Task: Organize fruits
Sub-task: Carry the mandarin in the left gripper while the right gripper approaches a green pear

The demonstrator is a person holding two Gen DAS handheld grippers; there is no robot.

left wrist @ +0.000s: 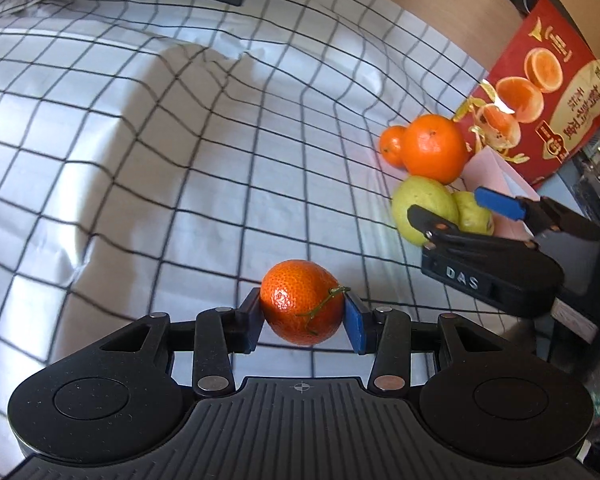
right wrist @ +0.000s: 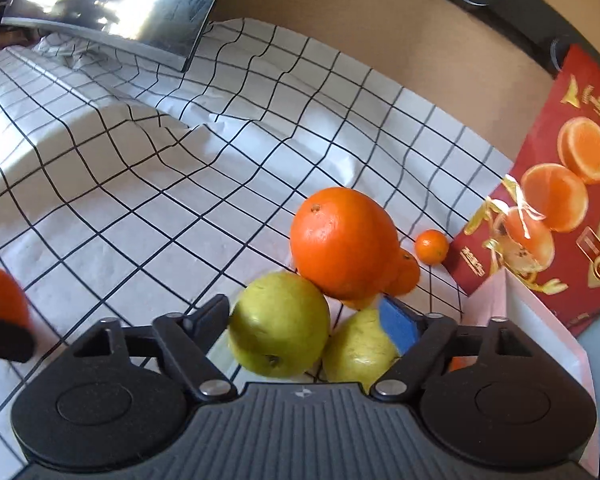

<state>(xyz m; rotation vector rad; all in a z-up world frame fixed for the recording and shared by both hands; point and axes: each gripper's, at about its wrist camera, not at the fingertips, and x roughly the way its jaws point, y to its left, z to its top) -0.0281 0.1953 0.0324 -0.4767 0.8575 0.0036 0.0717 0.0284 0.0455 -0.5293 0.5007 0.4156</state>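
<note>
Left wrist view: a mandarin (left wrist: 302, 302) with a green stem is clamped between the fingers of the left gripper (left wrist: 303, 316), held above the checked cloth (left wrist: 140, 140). To the right, a large orange (left wrist: 434, 148) and two green pears (left wrist: 424, 208) are grouped near a red box (left wrist: 548, 92). The right gripper (left wrist: 466, 210) is seen over the pears, fingers spread wide.

Right wrist view: the right gripper (right wrist: 310, 320) is held wide around a pear (right wrist: 280, 324); a second pear (right wrist: 360, 344) is touched by the blue finger pad (right wrist: 398, 324). The orange (right wrist: 342, 242) is stacked behind them.
</note>
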